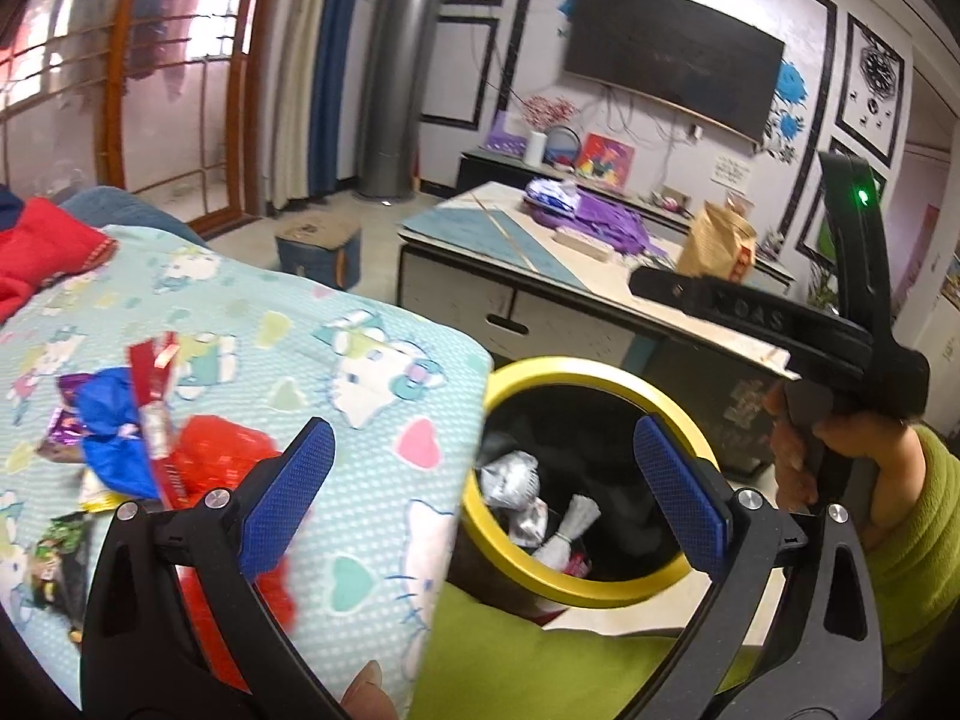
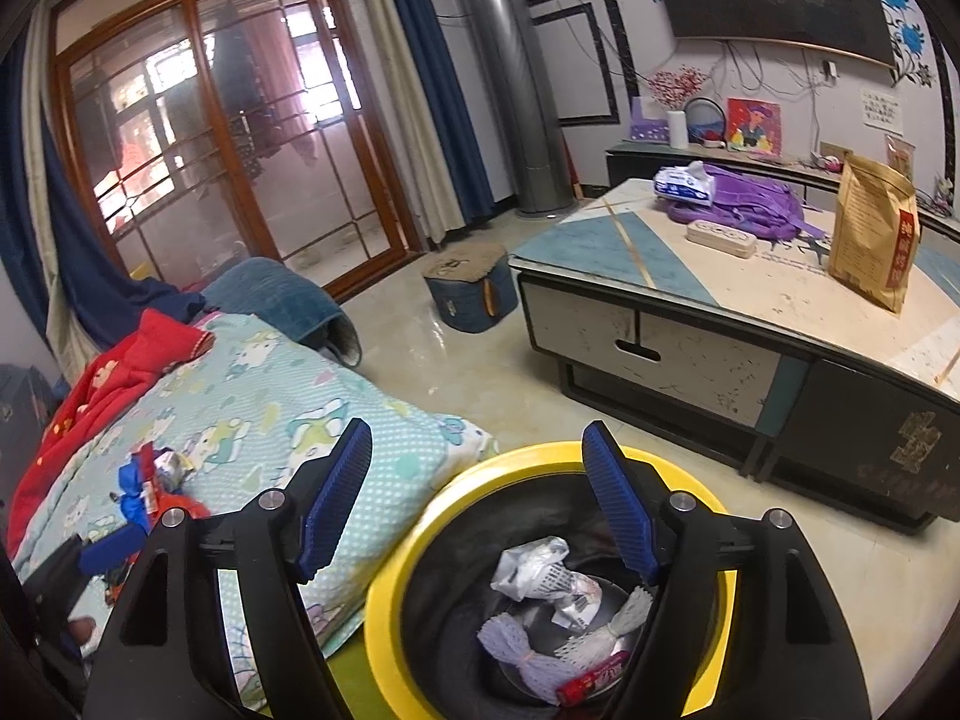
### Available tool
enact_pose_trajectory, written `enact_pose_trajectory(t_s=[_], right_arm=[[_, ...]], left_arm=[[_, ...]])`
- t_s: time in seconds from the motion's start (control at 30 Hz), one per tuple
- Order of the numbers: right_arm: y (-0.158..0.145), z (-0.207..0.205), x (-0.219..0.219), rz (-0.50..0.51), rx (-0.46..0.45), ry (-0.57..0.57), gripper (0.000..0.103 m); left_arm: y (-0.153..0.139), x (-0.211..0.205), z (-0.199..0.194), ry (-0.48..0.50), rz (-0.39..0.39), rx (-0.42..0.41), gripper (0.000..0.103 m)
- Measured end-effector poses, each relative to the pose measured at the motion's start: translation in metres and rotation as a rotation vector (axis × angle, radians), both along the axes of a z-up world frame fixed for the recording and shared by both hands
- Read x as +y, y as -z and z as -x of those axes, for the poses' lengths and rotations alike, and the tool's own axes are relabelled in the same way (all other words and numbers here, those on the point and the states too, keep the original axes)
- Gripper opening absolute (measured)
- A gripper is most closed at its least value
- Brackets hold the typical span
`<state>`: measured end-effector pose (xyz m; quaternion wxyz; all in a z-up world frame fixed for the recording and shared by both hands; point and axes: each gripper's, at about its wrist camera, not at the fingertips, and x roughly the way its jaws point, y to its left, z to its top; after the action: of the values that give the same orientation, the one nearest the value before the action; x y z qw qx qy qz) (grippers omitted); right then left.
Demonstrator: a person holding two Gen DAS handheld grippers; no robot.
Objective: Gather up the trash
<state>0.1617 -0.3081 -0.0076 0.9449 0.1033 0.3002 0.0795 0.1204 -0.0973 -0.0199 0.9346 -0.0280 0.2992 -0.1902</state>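
Observation:
A bin with a yellow rim (image 1: 600,369) (image 2: 384,600) stands on the floor beside a pale blue cartoon-cat blanket (image 1: 360,312) (image 2: 258,396). Inside lie a crumpled silver wrapper (image 2: 540,570) (image 1: 510,477), a white foam net (image 2: 528,654) and a red wrapper (image 2: 591,681). On the blanket sits a trash pile: a red plastic bag (image 1: 222,450), a blue wrapper (image 1: 108,420), a red-and-white wrapper (image 1: 153,372), a dark green packet (image 1: 60,552). My left gripper (image 1: 480,429) is open and empty over the blanket edge and bin. My right gripper (image 2: 477,432) is open and empty above the bin.
A low coffee table (image 2: 600,252) stands beyond the bin with a brown paper bag (image 2: 870,234), a purple backpack (image 2: 750,204) and a small case (image 2: 720,237). A blue stool (image 2: 468,294) is on the floor. Red clothing (image 2: 120,372) lies at the blanket's far end.

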Motion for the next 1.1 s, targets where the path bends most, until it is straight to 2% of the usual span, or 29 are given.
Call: enact_pose_trajectory(t_s=[0.67,1.1], right_arm=[[-0.015,0.024,0.053,0.026,-0.034,-0.112,0.074],[-0.012,0.034,0.094,0.055,-0.022,-0.203,0.075]], left_arm=[[-0.03,0.057,0.025,-0.183,0.006,-0.125,0.092],[-0.041,0.097,0.032,-0.289,0.022,-0.165,0.092]])
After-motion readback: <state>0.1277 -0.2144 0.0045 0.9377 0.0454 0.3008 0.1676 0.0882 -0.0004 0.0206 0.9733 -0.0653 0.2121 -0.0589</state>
